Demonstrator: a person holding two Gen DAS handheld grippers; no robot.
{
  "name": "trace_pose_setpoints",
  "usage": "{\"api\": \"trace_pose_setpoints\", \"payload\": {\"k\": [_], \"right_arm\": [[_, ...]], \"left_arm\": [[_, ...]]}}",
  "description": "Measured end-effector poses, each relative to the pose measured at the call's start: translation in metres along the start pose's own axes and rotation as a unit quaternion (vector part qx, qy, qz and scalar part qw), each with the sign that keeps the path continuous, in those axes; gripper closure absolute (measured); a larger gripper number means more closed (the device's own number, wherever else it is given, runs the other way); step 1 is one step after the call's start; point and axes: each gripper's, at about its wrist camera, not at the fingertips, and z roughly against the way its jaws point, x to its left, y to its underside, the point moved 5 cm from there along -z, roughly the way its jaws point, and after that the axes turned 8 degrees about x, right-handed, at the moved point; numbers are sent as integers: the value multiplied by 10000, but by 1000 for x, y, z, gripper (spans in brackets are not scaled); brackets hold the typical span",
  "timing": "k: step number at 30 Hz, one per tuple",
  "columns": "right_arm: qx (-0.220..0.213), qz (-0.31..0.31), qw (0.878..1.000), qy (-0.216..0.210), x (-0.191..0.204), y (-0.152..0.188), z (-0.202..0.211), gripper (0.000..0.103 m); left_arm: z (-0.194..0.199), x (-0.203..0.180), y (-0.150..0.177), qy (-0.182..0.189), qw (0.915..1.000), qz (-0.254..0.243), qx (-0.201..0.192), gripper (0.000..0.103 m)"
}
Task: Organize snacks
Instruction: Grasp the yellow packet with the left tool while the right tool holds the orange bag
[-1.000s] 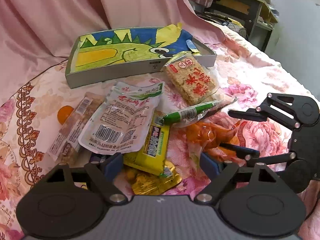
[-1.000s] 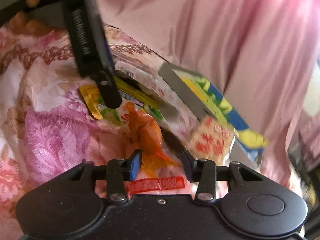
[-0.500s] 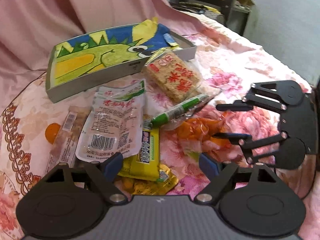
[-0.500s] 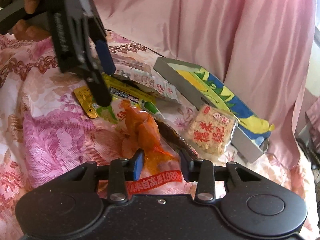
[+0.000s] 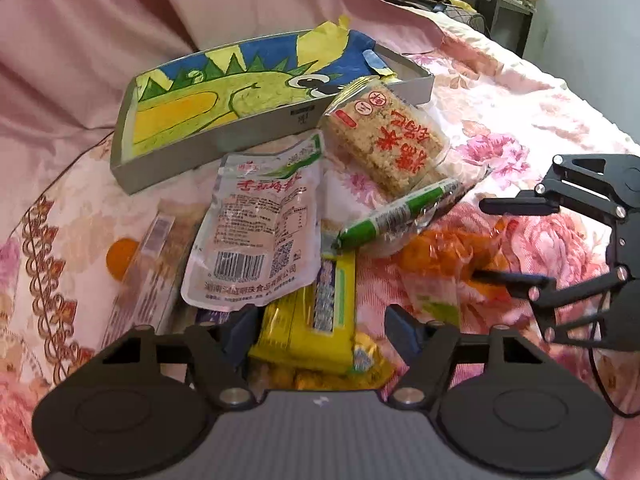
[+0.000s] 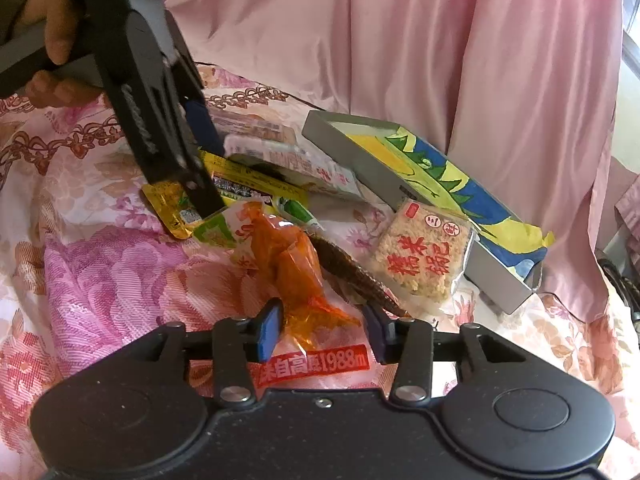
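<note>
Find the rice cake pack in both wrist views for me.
Left wrist: rice cake pack sits upper centre, leaning on the tray's near wall.
Right wrist: it lies right of centre, below the tray.
Shared landmark: the dinosaur tray, next to the pack in both.

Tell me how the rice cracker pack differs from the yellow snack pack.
The rice cracker pack is clear, showing a pale grainy block with red print; the yellow snack pack is opaque yellow. The rice cracker pack leans against the grey box; the yellow snack pack lies in the pile, partly under the white pouch. Both are sealed wrappers.
</note>
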Motion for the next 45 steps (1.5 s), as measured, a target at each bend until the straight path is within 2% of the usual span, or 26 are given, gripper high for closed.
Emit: {"api": "trace_pose_setpoints", "payload": {"k": [8, 11, 13, 16, 24, 28, 31, 33, 35, 38, 42, 44, 45], "right_arm": [[-235, 113, 9997, -31, -1, -1, -8, 46], [-345, 185, 9992, -102, -2, -4, -14, 46], [-402, 186, 9989, -123, -2, -5, -15, 46], [-441, 307, 9985, -122, 2, -6, -13, 55], [-264, 344, 9990, -146, 12, -4, 3, 59], [-183, 444, 9988, -113, 19, -4, 7, 54], [-257, 433, 9986, -155, 20, -6, 4, 50], [-335, 453, 9982, -200, 21, -7, 3, 45], [-459, 549, 9972, -218, 24, -8, 4, 35], [-617, 729, 9952, -212, 29, -8, 6, 30], [-730, 903, 9931, -175, 31, -10, 2, 36], [-730, 894, 9930, -249, 31, -11, 1, 47], [-722, 917, 9928, -271, 32, -11, 1, 48]], "left_arm": [[-16, -12, -1, -329, 9981, -435, 285, 30], [-14, -10, 0, -511, 9976, -395, 248, 45], [-11, -8, 1, -508, 9981, -289, 201, 49], [-8, -7, 4, -478, 9986, -145, 146, 50], [7, -14, 29, -389, 9987, 289, 126, 51], [9, -12, 37, -415, 9985, 317, 176, 49], [8, -10, 34, -451, 9985, 274, 159, 44], [7, -10, 29, -506, 9984, 226, 93, 37], [4, -12, 23, -566, 9983, 135, 92, 36], [0, -15, 18, -625, 9980, 24, 112, 36], [-4, -19, 18, -587, 9981, 22, 176, 44], [-4, -21, 19, -652, 9977, -86, 178, 45], [-3, -22, 20, -672, 9975, -125, 178, 46]]}}
